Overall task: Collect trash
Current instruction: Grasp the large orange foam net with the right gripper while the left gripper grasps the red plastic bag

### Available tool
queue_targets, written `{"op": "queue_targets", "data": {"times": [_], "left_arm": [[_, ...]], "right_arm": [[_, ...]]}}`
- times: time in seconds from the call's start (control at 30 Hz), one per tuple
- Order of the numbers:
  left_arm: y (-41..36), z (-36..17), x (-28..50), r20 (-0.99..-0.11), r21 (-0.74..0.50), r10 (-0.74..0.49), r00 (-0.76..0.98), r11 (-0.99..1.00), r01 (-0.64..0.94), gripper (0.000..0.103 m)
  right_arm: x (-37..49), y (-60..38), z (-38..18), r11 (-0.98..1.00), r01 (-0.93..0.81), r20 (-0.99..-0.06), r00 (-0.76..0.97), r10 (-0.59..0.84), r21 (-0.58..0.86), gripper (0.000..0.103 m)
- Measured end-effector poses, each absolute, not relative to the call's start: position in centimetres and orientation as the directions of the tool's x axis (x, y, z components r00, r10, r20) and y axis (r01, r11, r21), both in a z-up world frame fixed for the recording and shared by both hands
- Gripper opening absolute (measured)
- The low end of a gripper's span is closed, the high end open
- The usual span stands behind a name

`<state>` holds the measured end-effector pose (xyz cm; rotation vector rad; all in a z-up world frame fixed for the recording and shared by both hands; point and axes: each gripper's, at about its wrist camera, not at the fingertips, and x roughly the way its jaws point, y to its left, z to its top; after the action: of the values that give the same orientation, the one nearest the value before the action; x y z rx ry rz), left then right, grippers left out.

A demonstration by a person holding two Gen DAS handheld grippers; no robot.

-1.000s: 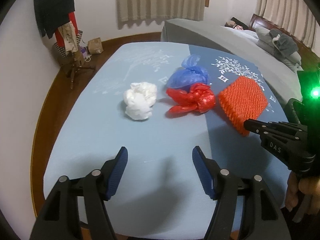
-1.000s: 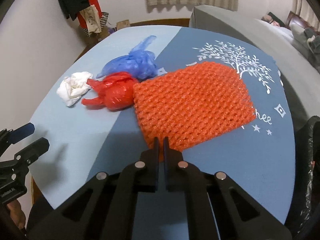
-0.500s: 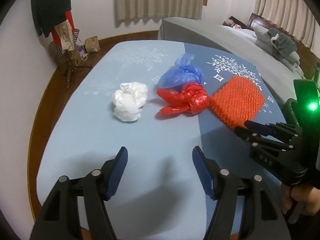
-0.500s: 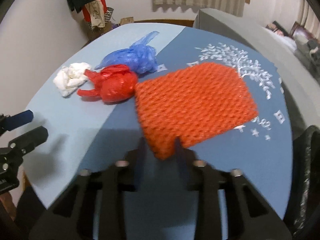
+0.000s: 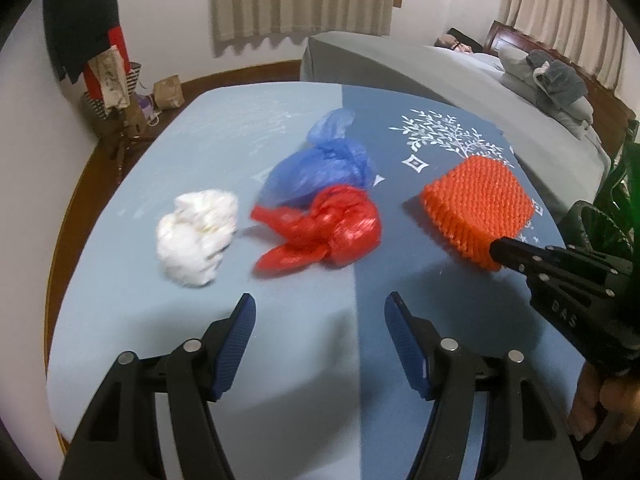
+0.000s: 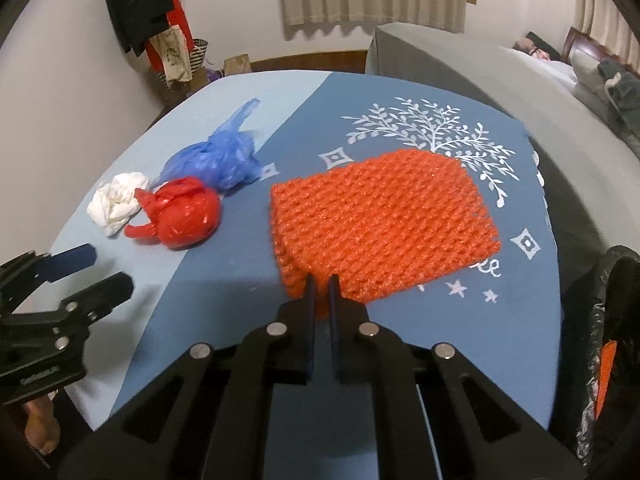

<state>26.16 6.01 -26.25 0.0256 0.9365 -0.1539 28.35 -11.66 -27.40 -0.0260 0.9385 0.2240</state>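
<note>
An orange foam net (image 6: 380, 224) lies on the blue tablecloth. My right gripper (image 6: 320, 292) is closing its jaws on the net's near corner, with orange showing between the pads. From the left wrist view that corner of the orange net (image 5: 480, 200) hangs lifted at the right gripper's tip (image 5: 498, 250). A red plastic bag (image 5: 324, 228), a blue plastic bag (image 5: 320, 168) and a white crumpled bag (image 5: 196, 236) lie together left of it. My left gripper (image 5: 320, 320) stands open and empty, just short of the red bag.
A black trash bag (image 6: 608, 340) hangs at the table's right edge. A grey-covered bed (image 5: 460, 80) stands behind the table. A coat stand with clothes and bags (image 5: 104, 60) is at the far left on the wooden floor. The table's front edge (image 5: 120, 420) is near.
The right gripper's jaws parted briefly and shut again on the net's corner; the net slid right, away from the red bag. The left gripper came closer to the bags.
</note>
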Motion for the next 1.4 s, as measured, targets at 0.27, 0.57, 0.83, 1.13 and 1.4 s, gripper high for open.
{"op": "queue_targets", "data": {"times": [0.27, 0.57, 0.83, 1.13, 1.4], "left_arm": [[4.5, -27.0, 29.5, -0.809, -0.022, -0.107, 0.578, 0.988, 0.152, 0.066], [4.3, -28.8, 30.9, -0.832, -0.014, -0.099, 0.546, 0.987, 0.157, 0.054], [4.5, -28.6, 30.0, -0.831, -0.051, -0.146, 0.537, 0.981, 0.188, 0.032], [4.2, -27.3, 28.2, -0.820, -0.051, -0.142, 0.554, 0.983, 0.177, 0.028], [3.7, -26.1, 27.6, -0.809, -0.041, -0.135, 0.572, 0.984, 0.174, 0.028]], "right_arm": [[28.9, -12.9, -28.3, 0.975, -0.201, -0.811, 0.551, 0.196, 0.099, 0.005], [29.0, -12.8, -28.8, 0.970, -0.220, -0.811, 0.546, 0.212, 0.106, 0.007], [28.9, -12.9, -28.7, 0.970, -0.212, -0.812, 0.541, 0.216, 0.117, 0.007], [28.4, -12.9, -27.4, 0.970, -0.217, -0.802, 0.557, 0.214, 0.108, 0.006], [27.8, -12.9, -26.1, 0.970, -0.218, -0.791, 0.574, 0.214, 0.105, 0.005]]}}
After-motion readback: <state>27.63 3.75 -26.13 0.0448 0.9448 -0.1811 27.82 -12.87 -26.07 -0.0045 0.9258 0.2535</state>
